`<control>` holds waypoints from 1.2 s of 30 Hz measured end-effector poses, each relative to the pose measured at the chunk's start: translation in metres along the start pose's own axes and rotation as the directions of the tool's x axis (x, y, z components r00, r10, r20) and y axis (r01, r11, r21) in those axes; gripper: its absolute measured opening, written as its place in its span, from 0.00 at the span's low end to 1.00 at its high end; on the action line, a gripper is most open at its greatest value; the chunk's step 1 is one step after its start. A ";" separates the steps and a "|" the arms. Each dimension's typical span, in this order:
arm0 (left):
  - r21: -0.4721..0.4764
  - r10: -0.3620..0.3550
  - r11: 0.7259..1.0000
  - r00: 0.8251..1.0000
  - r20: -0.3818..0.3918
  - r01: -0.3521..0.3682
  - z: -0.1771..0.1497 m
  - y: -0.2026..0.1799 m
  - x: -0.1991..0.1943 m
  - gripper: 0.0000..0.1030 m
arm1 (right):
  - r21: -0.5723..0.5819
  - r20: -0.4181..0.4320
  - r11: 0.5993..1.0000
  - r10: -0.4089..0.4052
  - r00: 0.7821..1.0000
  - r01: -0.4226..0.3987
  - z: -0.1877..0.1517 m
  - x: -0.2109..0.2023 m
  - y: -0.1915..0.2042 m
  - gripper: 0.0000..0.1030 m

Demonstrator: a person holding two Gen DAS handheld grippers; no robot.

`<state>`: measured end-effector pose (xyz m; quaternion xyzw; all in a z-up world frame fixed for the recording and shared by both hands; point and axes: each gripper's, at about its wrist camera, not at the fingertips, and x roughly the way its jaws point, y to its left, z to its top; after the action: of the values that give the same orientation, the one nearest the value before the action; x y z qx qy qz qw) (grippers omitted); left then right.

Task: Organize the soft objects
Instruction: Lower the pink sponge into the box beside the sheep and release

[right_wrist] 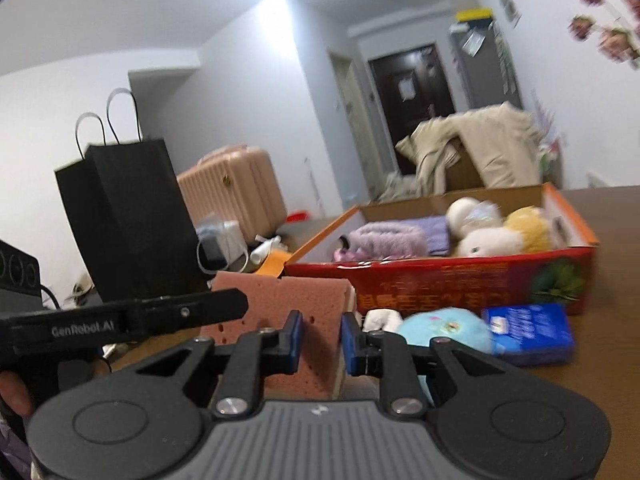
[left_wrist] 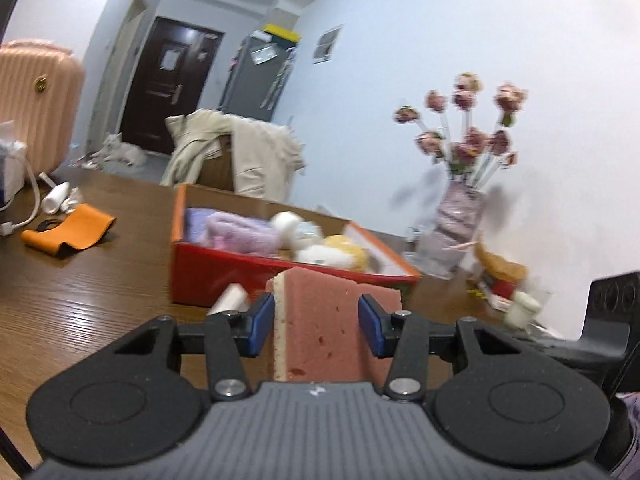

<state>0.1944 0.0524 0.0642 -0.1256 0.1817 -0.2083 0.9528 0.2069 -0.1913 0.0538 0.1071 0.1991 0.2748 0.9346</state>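
A pink sponge with a cream layer (left_wrist: 320, 320) stands on edge between the blue pads of my left gripper (left_wrist: 317, 326), which is shut on it just in front of the red cardboard box (left_wrist: 224, 268). The box holds a purple plush (left_wrist: 240, 228), a white plush (left_wrist: 320, 255) and a yellow plush (left_wrist: 352, 250). In the right wrist view the same sponge (right_wrist: 280, 300) sits between the pads of my right gripper (right_wrist: 320, 338), with the left gripper's finger (right_wrist: 160, 312) across it. A light blue plush (right_wrist: 444, 330) and a blue packet (right_wrist: 528, 332) lie before the box (right_wrist: 440, 280).
An orange cloth (left_wrist: 68, 230), white cable and small bottle lie on the wooden table at left. A vase of pink flowers (left_wrist: 460, 216) and a burger-like toy (left_wrist: 500, 268) stand at right. A black paper bag (right_wrist: 128, 216) stands left of the box. A pink suitcase is behind.
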 end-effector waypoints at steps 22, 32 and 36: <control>0.082 -0.144 0.985 0.987 -0.074 0.150 0.069 -0.093 0.081 0.42 | 0.060 0.140 0.989 -0.139 0.980 0.132 0.086 -0.076 -0.065 0.20; -0.123 -0.109 0.990 0.948 -0.300 0.075 0.099 -0.037 0.235 0.39 | 0.016 -0.226 0.961 -0.265 0.937 0.276 0.168 0.073 -0.146 0.20; -0.138 -0.122 0.987 0.923 -0.366 0.076 0.082 -0.022 0.264 0.39 | -0.026 -0.342 0.946 -0.311 0.887 0.322 0.156 0.106 -0.157 0.20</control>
<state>0.4433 -0.0702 0.0669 -0.1504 0.3651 -0.2650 0.8797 0.4292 -0.2760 0.1126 0.0384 0.3773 0.1302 0.9161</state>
